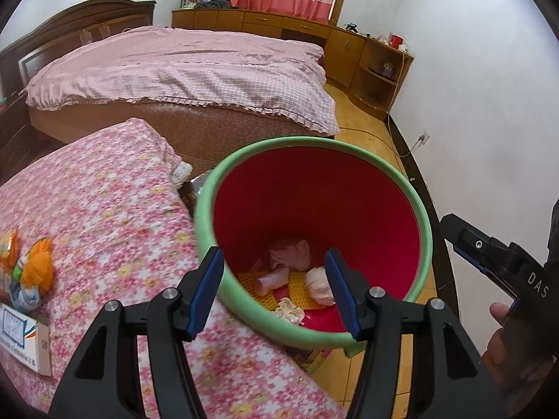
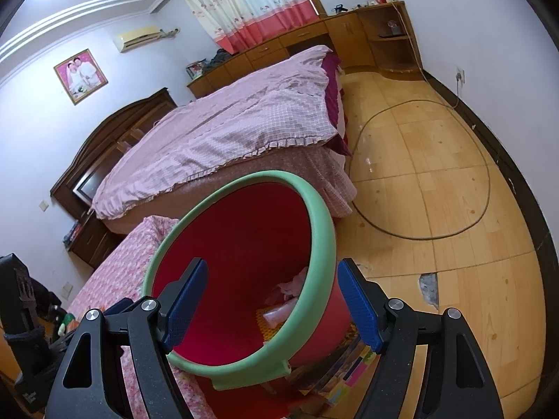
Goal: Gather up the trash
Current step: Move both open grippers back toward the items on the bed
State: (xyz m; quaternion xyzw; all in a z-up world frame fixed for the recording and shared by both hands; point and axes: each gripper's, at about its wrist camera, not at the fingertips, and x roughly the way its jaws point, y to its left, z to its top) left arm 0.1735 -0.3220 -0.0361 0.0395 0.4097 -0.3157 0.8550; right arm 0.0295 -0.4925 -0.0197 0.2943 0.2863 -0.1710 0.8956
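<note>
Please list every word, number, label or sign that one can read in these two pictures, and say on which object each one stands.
"DAS": white letters on the black body of the right gripper, seen from the left wrist view.
Cardboard box on the floral cover: blue printed label and a line of characters, too blurred to read.
Orange snack wrapper at the left edge: print too blurred to read.
Right wrist view: no readable text.

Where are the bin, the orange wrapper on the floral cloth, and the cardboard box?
bin [image 1: 209, 188]: left wrist view, green rim, left side.
orange wrapper [image 1: 40, 267]: left wrist view, middle of the crumpled orange part.
cardboard box [image 1: 21, 340]: left wrist view, printed top face.
</note>
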